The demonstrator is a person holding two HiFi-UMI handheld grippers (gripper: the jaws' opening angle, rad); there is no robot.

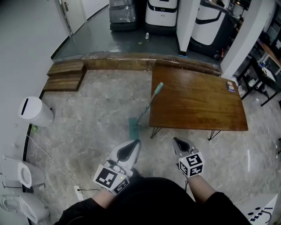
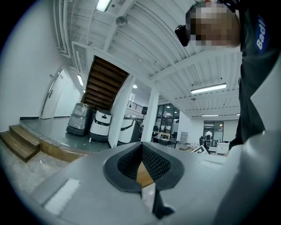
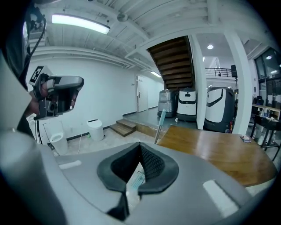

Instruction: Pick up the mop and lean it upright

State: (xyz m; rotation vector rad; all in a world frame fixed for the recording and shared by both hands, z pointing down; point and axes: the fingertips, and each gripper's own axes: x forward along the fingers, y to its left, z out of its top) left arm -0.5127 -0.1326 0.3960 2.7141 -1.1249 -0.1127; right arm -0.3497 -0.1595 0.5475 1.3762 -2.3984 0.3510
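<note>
The mop leans against the left edge of the wooden table (image 1: 197, 101). Its teal handle (image 1: 157, 88) rests on the table edge, and its flat green head (image 1: 133, 127) sits on the marble floor. My left gripper (image 1: 135, 143) and right gripper (image 1: 175, 140) hover close to my body, short of the mop, both shut with nothing between the jaws. In the right gripper view the mop handle (image 3: 160, 125) rises beyond the shut gripper (image 3: 139, 143), beside the table (image 3: 219, 149). The left gripper (image 2: 141, 144) points up and past the table.
A white bin (image 1: 35, 112) stands at the left wall, with toilets (image 1: 19, 173) and a cable with a power strip (image 1: 79, 192) nearer me. Wooden steps (image 1: 66, 75) lead to a raised floor holding cleaning machines (image 1: 161, 13) and a pillar (image 1: 186, 24).
</note>
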